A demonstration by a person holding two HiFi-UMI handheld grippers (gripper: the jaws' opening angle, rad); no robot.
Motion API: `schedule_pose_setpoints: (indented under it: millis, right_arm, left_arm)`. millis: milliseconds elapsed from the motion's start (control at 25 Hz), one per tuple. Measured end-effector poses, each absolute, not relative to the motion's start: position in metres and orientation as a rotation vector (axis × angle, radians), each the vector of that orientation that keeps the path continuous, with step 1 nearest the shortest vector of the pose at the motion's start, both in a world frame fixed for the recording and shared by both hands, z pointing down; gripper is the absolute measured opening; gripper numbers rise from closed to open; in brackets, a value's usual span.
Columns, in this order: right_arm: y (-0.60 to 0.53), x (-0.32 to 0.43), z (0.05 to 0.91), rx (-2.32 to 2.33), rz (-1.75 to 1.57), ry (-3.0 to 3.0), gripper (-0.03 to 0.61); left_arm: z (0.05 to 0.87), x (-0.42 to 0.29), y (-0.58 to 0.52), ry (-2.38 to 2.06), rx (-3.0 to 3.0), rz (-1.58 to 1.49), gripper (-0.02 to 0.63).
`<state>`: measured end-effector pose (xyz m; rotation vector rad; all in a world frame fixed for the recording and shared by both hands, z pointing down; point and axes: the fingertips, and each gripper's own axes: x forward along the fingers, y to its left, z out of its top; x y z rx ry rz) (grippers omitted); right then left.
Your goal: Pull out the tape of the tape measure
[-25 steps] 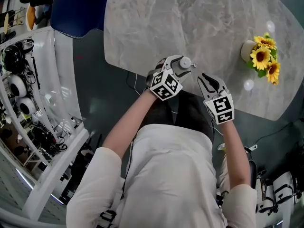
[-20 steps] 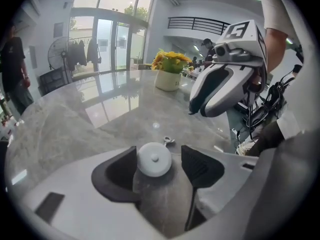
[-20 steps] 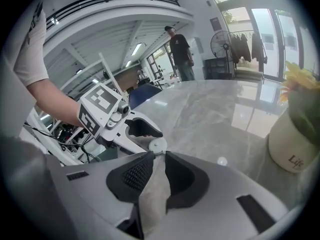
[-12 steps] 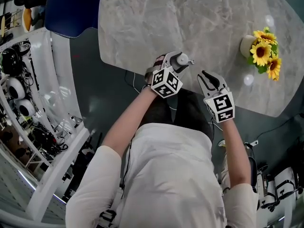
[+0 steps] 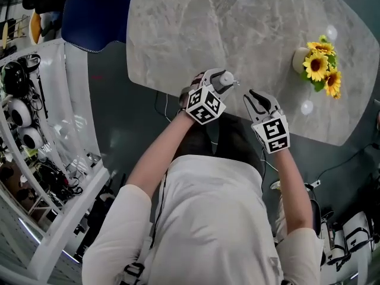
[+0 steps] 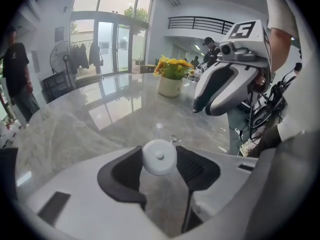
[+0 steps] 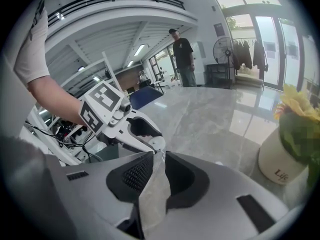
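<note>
Worktop (image 5: 196, 28): grey marble, glossy, spread across the head view from 10 to 2 o'clock.
Sunflower pot (image 5: 298, 60): set on the worktop at 2 o'clock, well apart from both tongs.
Tape measure (image 5: 221, 80): small, round and white, held over the worktop's near edge; a metal tab (image 6: 173, 139) is seen at its 1 o'clock.
Left tongs (image 6: 160, 154): just been closing; the tape measure is pinched between the pads.
Right tongs (image 7: 159, 156): narrowly parted, nothing pinched; held near the left tongs, at their 4 o'clock.
</note>
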<state>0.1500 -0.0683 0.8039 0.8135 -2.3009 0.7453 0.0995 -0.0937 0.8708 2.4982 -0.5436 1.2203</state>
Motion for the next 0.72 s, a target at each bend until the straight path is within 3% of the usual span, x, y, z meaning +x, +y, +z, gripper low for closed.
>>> schedule_pose_setpoints:
  millis: [720]
  right_arm:
    - [-0.115, 0.112, 0.661, 0.749, 0.320, -2.377, 0.097]
  left_arm:
    - [0.691, 0.091, -0.120, -0.508, 2.856, 1.249, 0.216]
